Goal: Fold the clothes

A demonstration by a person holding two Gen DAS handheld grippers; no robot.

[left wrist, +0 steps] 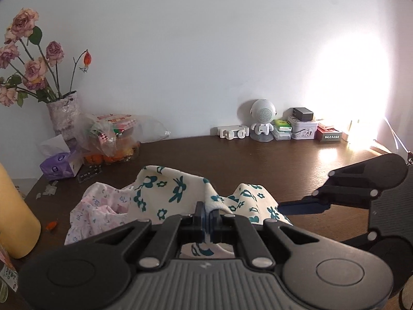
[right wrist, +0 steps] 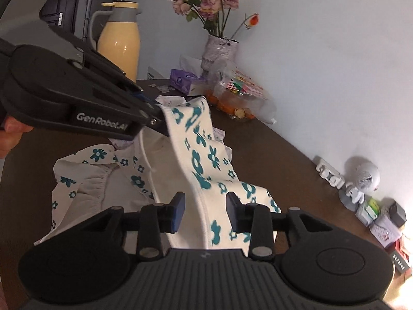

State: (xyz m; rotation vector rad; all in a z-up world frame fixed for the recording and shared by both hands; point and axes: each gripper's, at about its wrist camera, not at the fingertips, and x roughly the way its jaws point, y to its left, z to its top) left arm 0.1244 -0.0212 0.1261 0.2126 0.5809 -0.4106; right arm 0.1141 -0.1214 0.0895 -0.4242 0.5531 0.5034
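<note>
A cream garment with teal flowers (left wrist: 165, 193) lies bunched on the dark wooden table (left wrist: 232, 160); a pink floral garment (left wrist: 95, 209) lies under it at the left. My left gripper (left wrist: 207, 215) is shut on the cream garment's hem and lifts it; it shows in the right wrist view (right wrist: 158, 115) holding the cloth edge up. My right gripper (right wrist: 205, 213) is open, its fingers either side of the raised hem of the cream garment (right wrist: 206, 165). It shows from the side in the left wrist view (left wrist: 286, 206).
A vase of roses (left wrist: 64, 116), a purple tissue box (left wrist: 60, 168) and a plastic bag of snacks and oranges (left wrist: 113, 139) stand at the back left. A yellow jug (right wrist: 120, 41) is at the left. A small robot speaker (left wrist: 263, 121), tins and boxes (left wrist: 302, 129) line the wall.
</note>
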